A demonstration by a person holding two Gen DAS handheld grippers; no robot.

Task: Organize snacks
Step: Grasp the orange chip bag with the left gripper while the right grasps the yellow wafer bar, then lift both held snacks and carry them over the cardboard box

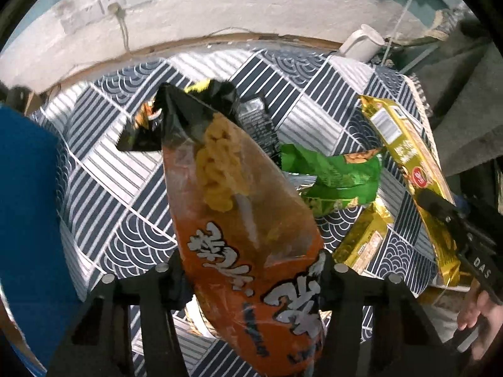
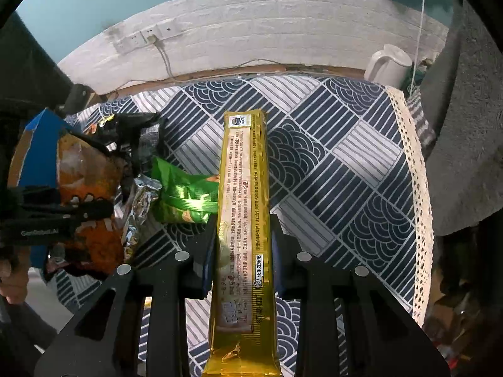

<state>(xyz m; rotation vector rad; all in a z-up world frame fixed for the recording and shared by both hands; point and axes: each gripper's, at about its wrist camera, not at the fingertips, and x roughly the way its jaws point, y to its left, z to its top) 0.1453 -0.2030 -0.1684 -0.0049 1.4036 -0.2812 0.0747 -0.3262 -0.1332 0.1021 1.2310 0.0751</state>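
Note:
My left gripper (image 1: 251, 270) is shut on an orange snack bag (image 1: 239, 220) with a clear window and black top, held above the patterned table. It also shows at the left of the right wrist view (image 2: 88, 188). My right gripper (image 2: 243, 245) is shut on a long gold biscuit pack (image 2: 243, 204), held lengthwise above the cloth; the pack also shows in the left wrist view (image 1: 405, 157). A green snack bag (image 1: 336, 179) lies on the table between them, also in the right wrist view (image 2: 182, 194). A second gold pack (image 1: 361, 245) lies near it.
A blue box (image 1: 28, 204) stands at the left. A white kettle (image 2: 388, 62) sits at the table's back right corner. The navy patterned tablecloth (image 2: 345, 157) has a lace edge on the right. A silver foil wrapper (image 2: 138, 201) lies by the green bag.

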